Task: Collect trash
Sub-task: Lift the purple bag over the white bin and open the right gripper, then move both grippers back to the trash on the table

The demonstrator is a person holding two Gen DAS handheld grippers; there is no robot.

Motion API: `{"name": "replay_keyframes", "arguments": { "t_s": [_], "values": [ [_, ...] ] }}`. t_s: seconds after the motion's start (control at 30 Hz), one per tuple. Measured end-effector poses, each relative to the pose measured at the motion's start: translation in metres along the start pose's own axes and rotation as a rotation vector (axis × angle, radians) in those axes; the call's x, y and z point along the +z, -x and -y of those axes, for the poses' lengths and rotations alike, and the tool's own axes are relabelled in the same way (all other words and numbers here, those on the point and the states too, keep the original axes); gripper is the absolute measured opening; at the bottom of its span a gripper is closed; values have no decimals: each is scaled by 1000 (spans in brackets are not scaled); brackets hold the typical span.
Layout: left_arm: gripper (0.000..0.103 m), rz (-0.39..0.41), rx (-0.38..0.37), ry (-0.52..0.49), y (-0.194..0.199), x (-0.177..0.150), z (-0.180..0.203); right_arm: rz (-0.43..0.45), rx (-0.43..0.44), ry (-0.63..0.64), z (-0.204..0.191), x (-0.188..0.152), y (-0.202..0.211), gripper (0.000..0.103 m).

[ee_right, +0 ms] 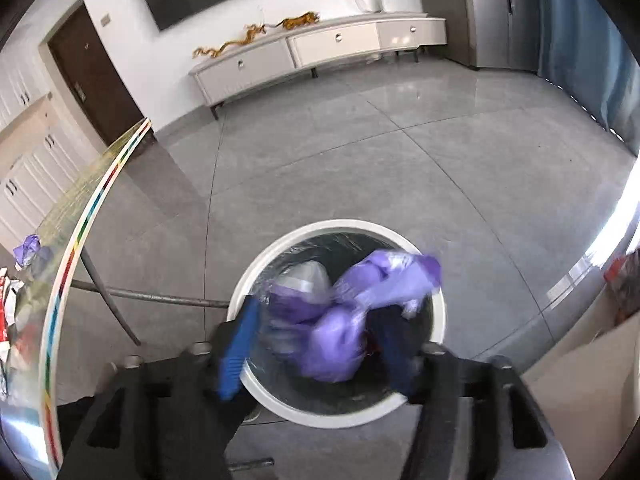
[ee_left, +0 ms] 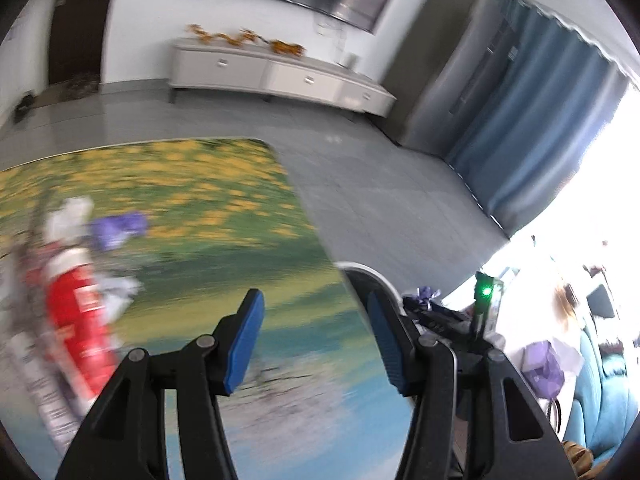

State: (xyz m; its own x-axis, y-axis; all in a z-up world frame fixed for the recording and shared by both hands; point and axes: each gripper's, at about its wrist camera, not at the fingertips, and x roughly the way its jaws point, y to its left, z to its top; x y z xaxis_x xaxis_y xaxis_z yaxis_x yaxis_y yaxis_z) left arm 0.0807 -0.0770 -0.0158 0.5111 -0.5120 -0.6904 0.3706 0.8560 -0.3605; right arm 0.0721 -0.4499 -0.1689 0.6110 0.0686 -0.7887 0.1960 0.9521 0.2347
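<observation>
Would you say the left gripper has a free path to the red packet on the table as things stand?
Probably yes. The left gripper is open and empty above the table, and the red packet lies off to its side with nothing between them, though the picture is blurred.

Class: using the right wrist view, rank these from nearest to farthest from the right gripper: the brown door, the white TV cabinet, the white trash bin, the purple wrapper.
1. Purple wrapper, blurred between the right gripper fingers, over the bin.
2. White trash bin, on the floor directly below.
3. White TV cabinet and brown door, both along the far wall; too close to call.
</observation>
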Motion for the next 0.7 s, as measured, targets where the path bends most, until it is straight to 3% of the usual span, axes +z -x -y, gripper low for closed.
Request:
{"name": "replay_keyframes", "arguments": {
  "t_s": [0.13, 0.4, 0.57, 0.7],
  "values": [
    [52, 44, 67, 67, 33, -3, -48, -9, -46, 51, -17, 11, 9, 65],
    [52, 168, 206, 194, 92, -4, -156, 102, -61, 122, -65, 39, 93, 69],
    [52, 190, 292, 234, 105, -11, -234, 197, -5, 219, -129, 59, 157, 72],
    [52, 180, 335, 265, 103, -22, -286, 238, 48, 316, -189, 73, 179, 74]
  ]
}}
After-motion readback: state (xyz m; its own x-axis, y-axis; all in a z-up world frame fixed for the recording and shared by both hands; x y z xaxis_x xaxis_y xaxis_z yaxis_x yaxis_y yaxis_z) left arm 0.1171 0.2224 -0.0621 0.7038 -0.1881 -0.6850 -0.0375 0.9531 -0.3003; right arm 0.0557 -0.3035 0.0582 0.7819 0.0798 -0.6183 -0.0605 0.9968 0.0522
